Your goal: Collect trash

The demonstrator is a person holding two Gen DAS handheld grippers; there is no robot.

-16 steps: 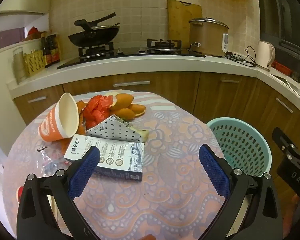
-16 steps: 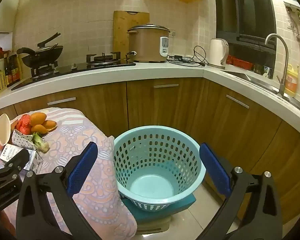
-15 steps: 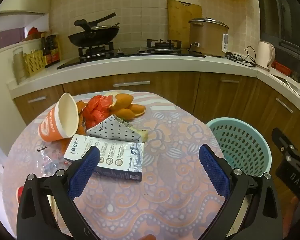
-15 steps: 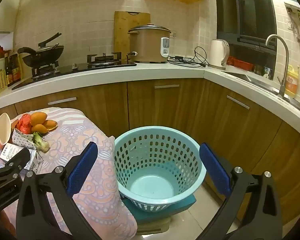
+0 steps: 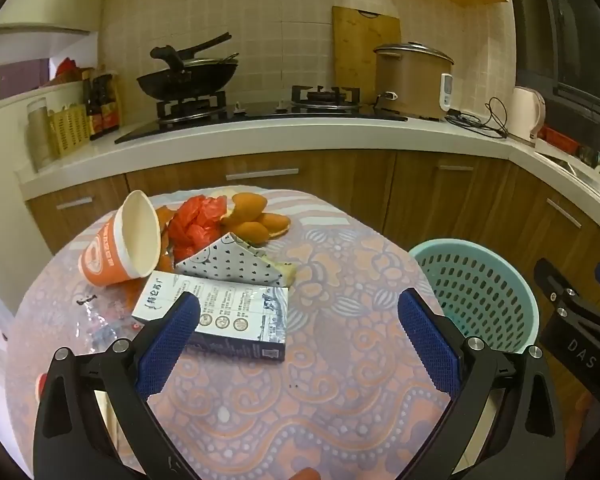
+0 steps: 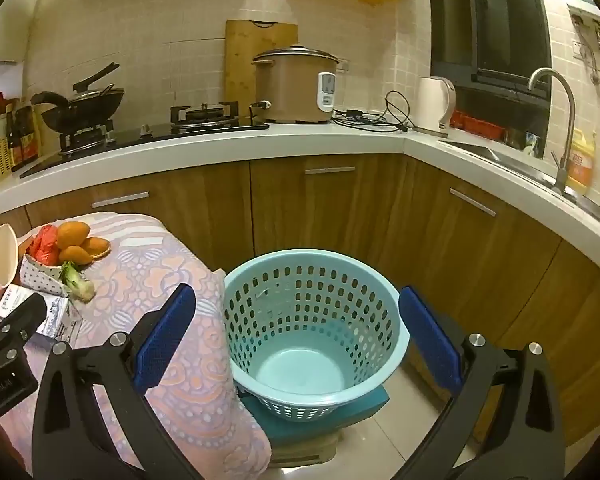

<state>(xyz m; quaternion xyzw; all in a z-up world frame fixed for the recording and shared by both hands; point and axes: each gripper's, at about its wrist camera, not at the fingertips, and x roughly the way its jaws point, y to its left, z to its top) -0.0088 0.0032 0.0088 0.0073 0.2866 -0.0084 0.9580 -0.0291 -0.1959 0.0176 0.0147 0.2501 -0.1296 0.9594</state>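
Trash lies on a round table (image 5: 340, 380) with a patterned cloth: a flattened white-blue carton (image 5: 228, 320), an orange paper cup (image 5: 120, 244) on its side, a heart-print paper wrap (image 5: 228, 264), a red plastic bag (image 5: 196, 224) and orange peels (image 5: 252, 216). My left gripper (image 5: 298, 344) is open, just before the carton. My right gripper (image 6: 296, 336) is open over an empty teal basket (image 6: 312, 332) beside the table. The basket also shows in the left wrist view (image 5: 480, 292).
Wooden cabinets (image 6: 340, 208) and a white counter (image 6: 220, 140) curve behind, with a wok (image 5: 188, 76), rice cooker (image 6: 296, 84), kettle (image 6: 436, 102) and sink tap (image 6: 560, 120). The basket stands on a teal stool (image 6: 320, 424) on a tiled floor.
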